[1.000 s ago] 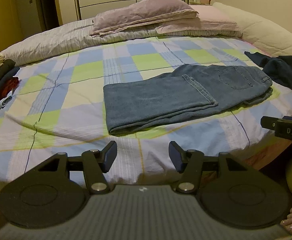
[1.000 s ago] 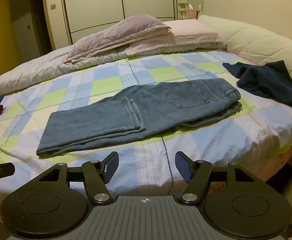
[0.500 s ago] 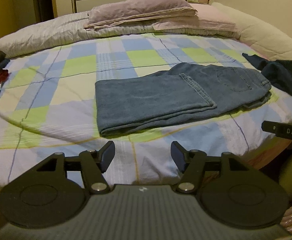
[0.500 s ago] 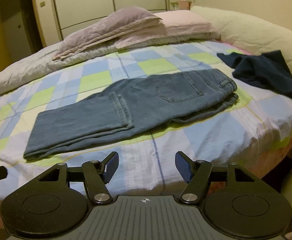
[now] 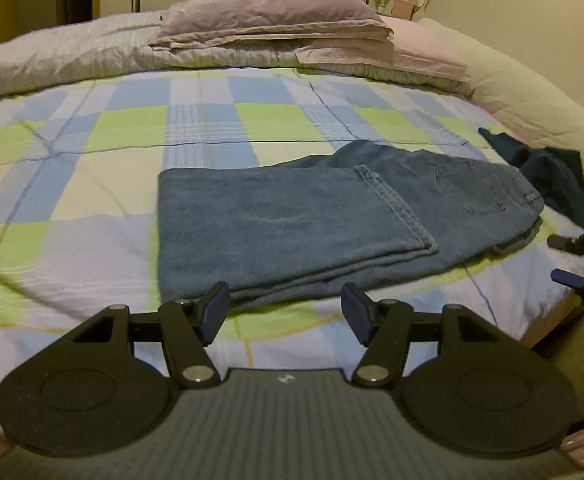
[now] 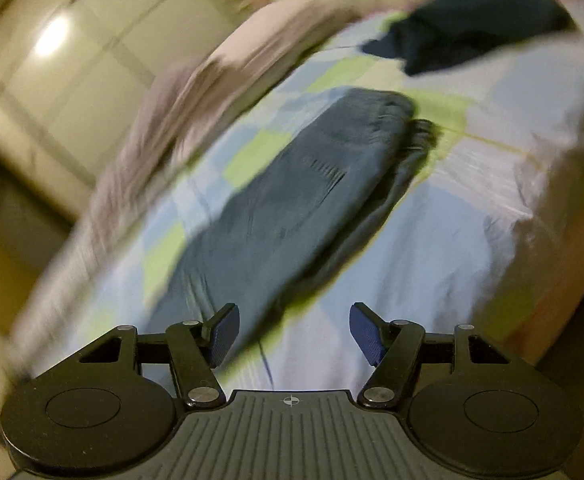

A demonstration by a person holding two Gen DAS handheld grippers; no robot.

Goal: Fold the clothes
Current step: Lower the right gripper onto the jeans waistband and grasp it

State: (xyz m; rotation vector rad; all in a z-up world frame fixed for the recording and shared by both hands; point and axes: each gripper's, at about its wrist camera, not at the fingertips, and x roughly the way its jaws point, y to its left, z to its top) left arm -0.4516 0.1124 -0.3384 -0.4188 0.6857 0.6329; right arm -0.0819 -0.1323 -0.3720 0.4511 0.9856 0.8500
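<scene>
A pair of jeans (image 5: 331,216) is laid flat on the checked bedspread (image 5: 92,208), already doubled so that the leg hems lie across the seat, with the back pocket showing beyond them. This is judged to be a halfway stage: one more fold is probably wanted to make a compact bundle.

The left gripper (image 5: 284,312) is held just short of the near edge of the jeans, at their folded left end, its jaws spread apart with nothing between them. The right gripper (image 6: 293,332) is likewise spread and empty; it is seen in the left view at the right of the jeans (image 5: 571,264), off the waistband end. Its own view is badly smeared and tilted, so little detail can be made out there, though the jeans (image 6: 292,200) are seen running away from it on a slant. The two grippers are apparently placed at opposite ends so that the cloth can be taken at both corners together.

Beyond the jeans, towards the headboard, a wide stretch of bare bedspread is left, giving room to swing a fold over. To the right of the jeans, near the waistband, a dark blue garment (image 5: 551,176) is lying loose; whether it touches them cannot be told. The near edge of the jeans lies close to the edge of the bed, so little margin is left on that side. Pillows (image 5: 276,16) are stacked well beyond the jeans.
</scene>
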